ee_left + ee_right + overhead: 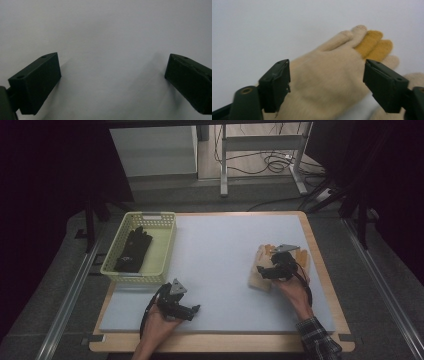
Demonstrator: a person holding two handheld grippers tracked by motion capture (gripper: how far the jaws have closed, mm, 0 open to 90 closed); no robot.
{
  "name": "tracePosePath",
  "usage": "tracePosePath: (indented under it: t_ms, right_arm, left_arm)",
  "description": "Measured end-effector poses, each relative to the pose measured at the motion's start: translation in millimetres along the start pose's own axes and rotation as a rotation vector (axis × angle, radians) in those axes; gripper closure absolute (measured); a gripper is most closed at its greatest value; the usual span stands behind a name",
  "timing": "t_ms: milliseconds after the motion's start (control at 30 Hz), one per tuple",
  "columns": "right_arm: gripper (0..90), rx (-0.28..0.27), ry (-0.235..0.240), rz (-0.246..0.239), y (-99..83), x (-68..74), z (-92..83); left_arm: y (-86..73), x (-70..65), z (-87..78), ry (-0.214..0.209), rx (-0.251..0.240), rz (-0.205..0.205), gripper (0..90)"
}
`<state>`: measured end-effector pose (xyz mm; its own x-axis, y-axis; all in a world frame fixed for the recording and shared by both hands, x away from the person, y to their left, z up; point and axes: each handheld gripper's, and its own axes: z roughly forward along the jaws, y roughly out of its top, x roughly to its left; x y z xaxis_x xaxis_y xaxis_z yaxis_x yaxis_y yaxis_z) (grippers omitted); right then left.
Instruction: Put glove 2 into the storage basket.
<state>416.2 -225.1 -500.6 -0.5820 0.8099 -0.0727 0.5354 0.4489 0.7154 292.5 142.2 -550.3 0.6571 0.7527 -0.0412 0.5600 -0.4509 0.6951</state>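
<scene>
Now I have my right gripper [263, 271] low over the soft cream woolly glove with the yellow fingertips [260, 279], which lies on the pale grey foam mat [225, 255] near the mat's right side, well apart from the yellow plastic basket [162, 251]. In the right gripper view the two black jaws stand wide, one on each side of the glove [324, 82], and the pads do not press on it, so nothing is held. I think the job is to pick this glove up and put it in the basket, where a black glove [134, 251] already lies. To do it well, I would go down a little more so the pads reach the thick middle of the glove, not the thin fingers (those would slip out). I would squeeze slowly and grab a good fold of the wool, then lift straight up and check that the whole glove comes off the mat. There looks to be a second cream glove right beside it, so I must pinch just one. My left gripper [195, 309] rests near the front edge of the mat [107, 37], jaws wide and holding nothing, and it can wait there.
</scene>
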Motion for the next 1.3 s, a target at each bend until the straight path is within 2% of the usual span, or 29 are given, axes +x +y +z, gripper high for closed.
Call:
tracePosePath:
  t_ms: [100, 167, 233, 367, 433, 633, 767, 900, 1067, 1200, 1300]
  right_arm:
    - [17.1, 0.021, 0.008, 0.021, 1.9, -4.6, 13.5]
    - [17.0, 0.052, -0.011, 0.019, -0.1, -6.7, 23.0]
    - [20.1, 0.066, 0.000, 0.038, -3.1, -8.1, 28.8]
    - [47.2, 0.061, 0.003, 0.012, -3.7, -2.2, 22.9]
    - [53.9, 0.055, -0.004, 0.018, -5.0, -0.2, 21.1]
    - [58.2, 0.024, 0.006, 0.037, -8.2, 0.3, 15.5]
    - [57.3, -0.025, 0.056, 0.054, -3.5, 4.9, 0.9]
    - [56.1, -0.075, 0.118, 0.028, 4.2, 25.6, -19.5]
    - [54.1, -0.114, 0.208, -0.026, 13.7, 64.8, -36.2]
    - [51.9, -0.103, 0.246, -0.068, 14.8, 92.6, -26.7]
    - [50.6, -0.077, 0.232, -0.089, 11.0, 106.7, -11.2]
  left_arm:
    - [0.0, 0.0, 0.0, 0.000, -0.001, 0.000, 0.6]
    - [0.0, 0.0, 0.0, 0.000, -0.001, 0.000, 0.7]
    - [-0.1, 0.0, 0.0, 0.001, -0.001, 0.000, 0.7]
    - [-0.1, 0.0, -0.1, 0.001, -0.001, -0.001, 0.8]
    - [-0.1, 0.0, -0.1, 0.001, -0.001, 0.000, 0.8]
    - [-0.1, 0.1, -0.2, 0.002, -0.001, -0.002, 1.0]
    - [-0.1, 0.1, -0.3, 0.002, -0.001, -0.002, 1.1]
    - [-0.2, 0.1, -0.3, 0.003, -0.002, -0.001, 1.2]
    - [-0.2, -0.1, -0.1, 0.004, -0.004, -0.005, 1.2]
    - [-0.2, 0.1, -0.2, 0.004, -0.004, -0.002, 1.2]
    - [-0.2, 0.2, -0.3, 0.004, -0.002, 0.000, 1.2]
